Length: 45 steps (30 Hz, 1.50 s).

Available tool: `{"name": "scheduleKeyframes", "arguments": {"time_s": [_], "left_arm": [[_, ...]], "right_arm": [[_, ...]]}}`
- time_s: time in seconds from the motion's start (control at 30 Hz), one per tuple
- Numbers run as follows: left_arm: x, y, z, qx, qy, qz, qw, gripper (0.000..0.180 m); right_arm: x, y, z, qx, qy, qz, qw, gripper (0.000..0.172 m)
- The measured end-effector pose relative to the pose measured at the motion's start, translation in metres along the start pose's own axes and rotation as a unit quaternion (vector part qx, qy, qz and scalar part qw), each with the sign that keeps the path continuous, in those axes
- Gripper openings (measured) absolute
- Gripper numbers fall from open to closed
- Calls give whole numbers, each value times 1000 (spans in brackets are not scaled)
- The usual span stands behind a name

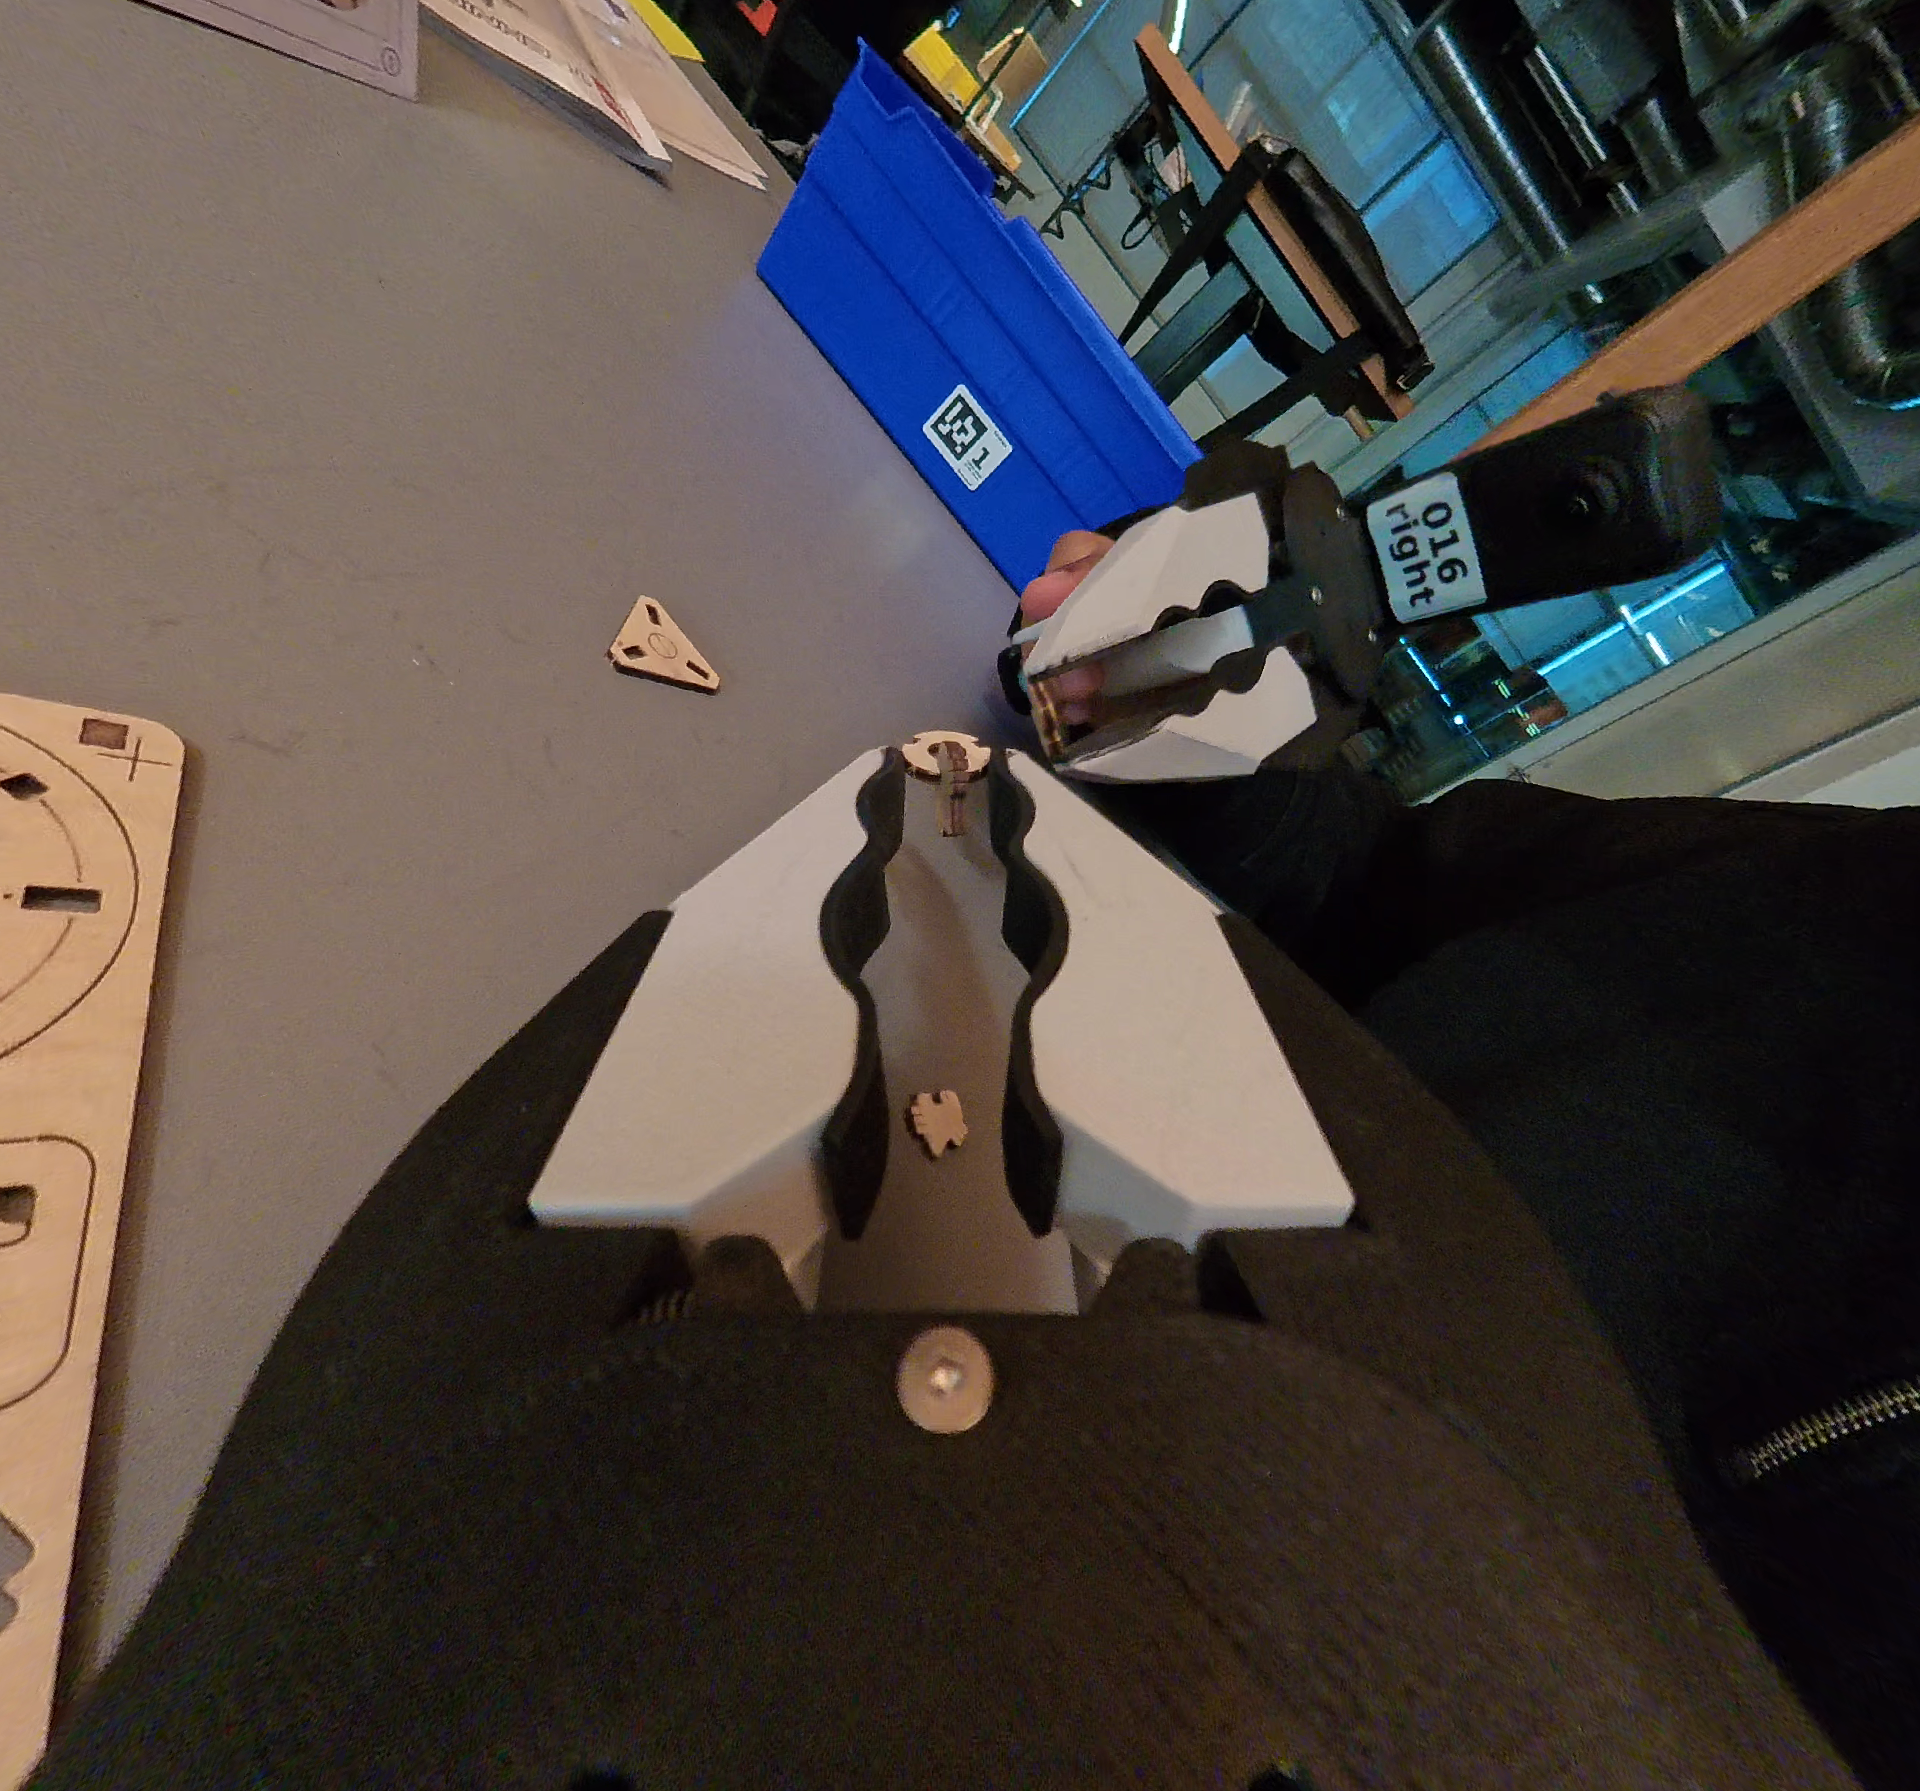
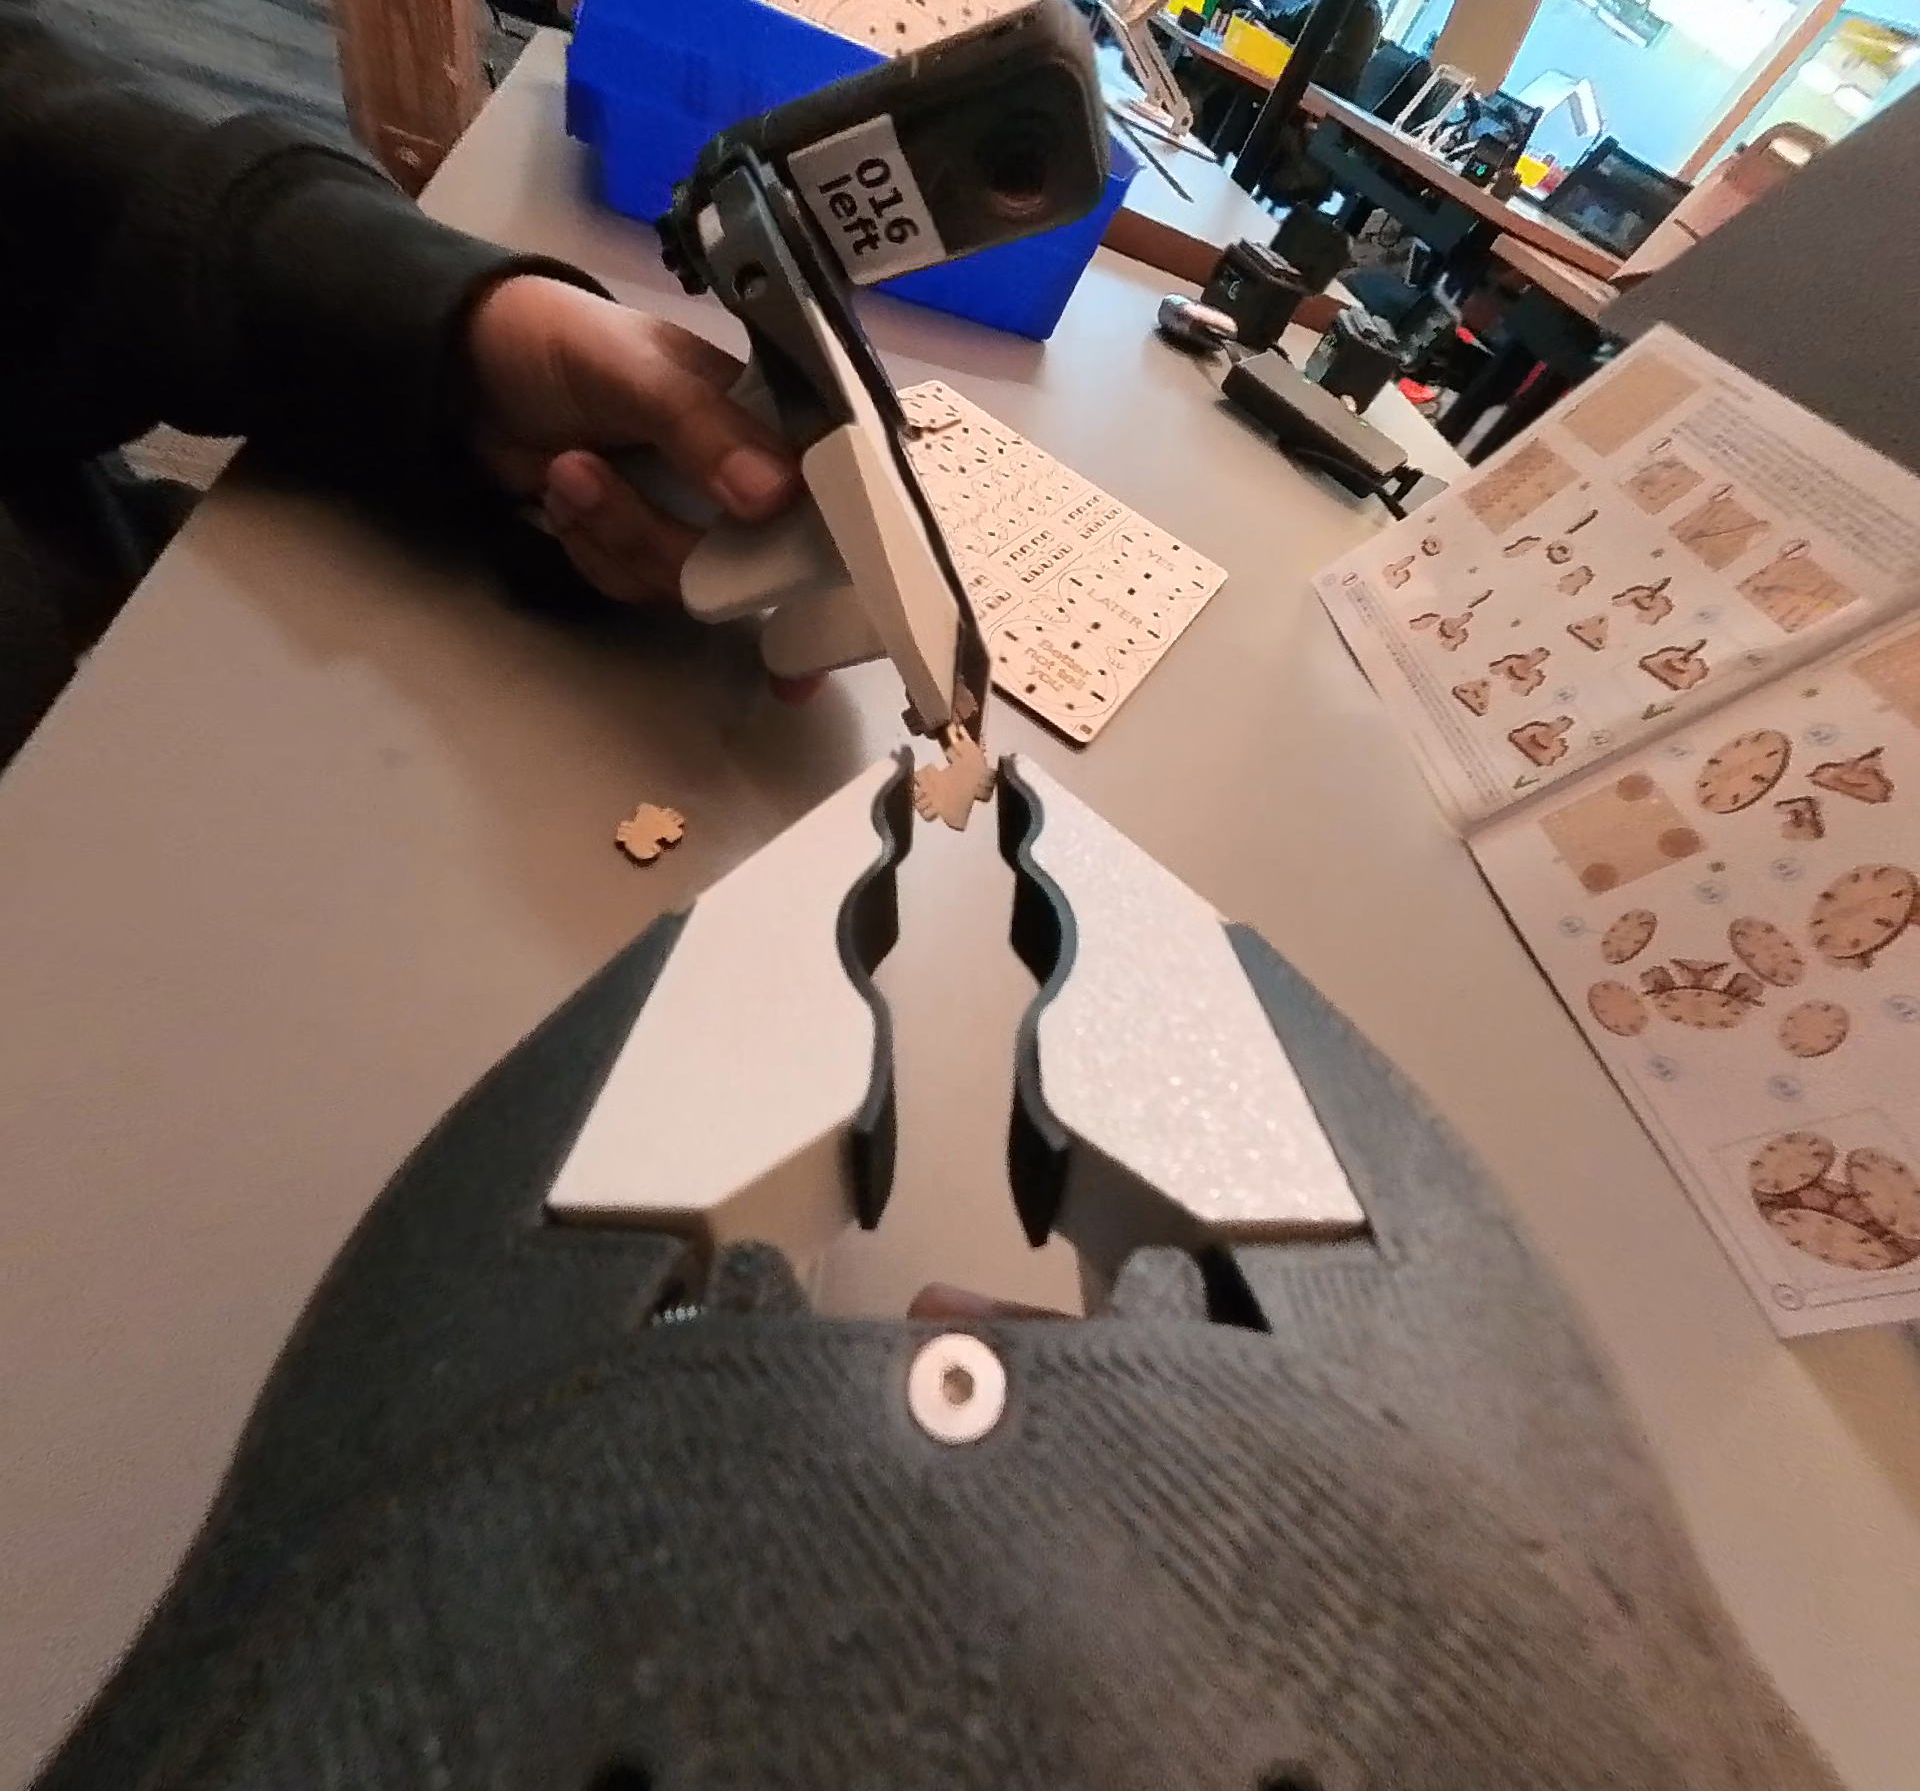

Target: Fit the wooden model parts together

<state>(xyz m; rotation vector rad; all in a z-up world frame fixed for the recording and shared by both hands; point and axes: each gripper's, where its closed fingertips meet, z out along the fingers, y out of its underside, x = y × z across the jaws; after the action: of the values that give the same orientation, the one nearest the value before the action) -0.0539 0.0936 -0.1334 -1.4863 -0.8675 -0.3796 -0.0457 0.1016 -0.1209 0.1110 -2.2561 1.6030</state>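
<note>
Grey table [image 1: 312, 391] under us carries a blue bin [image 1: 935, 307], open instruction sheets [image 2: 1662, 754] and a laser-cut plywood sheet [image 2: 1070, 588]. Our left gripper [image 1: 943, 762] clamps a small round wooden disc [image 1: 940, 756]; our right gripper [image 2: 951, 785] pinches a toothed wooden piece [image 2: 948, 791]. The two pieces meet. A loose wooden bit [image 2: 649, 827] lies nearby.
</note>
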Motion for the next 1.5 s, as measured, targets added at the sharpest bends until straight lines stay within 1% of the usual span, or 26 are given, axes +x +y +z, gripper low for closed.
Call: {"name": "scheduleKeyframes", "arguments": {"time_s": [0.17,0.3,0.37,0.43,0.53,0.77,0.87,1.03,1.13,1.27,1.37,1.5], "left_arm": [[3,12,6,-39,8,-6,999,14],[-9,22,12,-73,-35,-13,997,14],[-10,27,15,-93,-41,-11,995,14],[-7,25,15,-88,-28,-14,996,14],[-8,20,11,-66,-29,-19,997,14],[-13,25,14,-86,-51,-14,995,14],[-15,27,16,-95,-72,1,993,14],[-16,33,19,-118,-119,69,983,13],[-17,37,21,-135,-139,95,976,13],[-19,43,23,-155,-155,111,969,14],[-21,43,23,-156,-167,116,967,13],[-24,45,23,-164,-170,111,965,17]], "right_arm": [[-6,4,4,-12,-5,-16,1000,14],[-1,13,5,-30,-3,2,1000,13],[3,21,6,-49,-2,26,998,14],[1,26,8,-54,-15,51,997,14],[3,25,7,-49,-11,55,997,13],[7,29,5,-57,-13,76,995,14],[6,30,5,-62,-14,73,995,14],[5,32,5,-67,-14,72,995,14],[6,32,4,-66,-14,78,995,14],[7,33,3,-68,-15,83,994,14],[6,33,3,-69,-16,82,994,13],[5,33,3,-69,-17,80,994,13]]}}
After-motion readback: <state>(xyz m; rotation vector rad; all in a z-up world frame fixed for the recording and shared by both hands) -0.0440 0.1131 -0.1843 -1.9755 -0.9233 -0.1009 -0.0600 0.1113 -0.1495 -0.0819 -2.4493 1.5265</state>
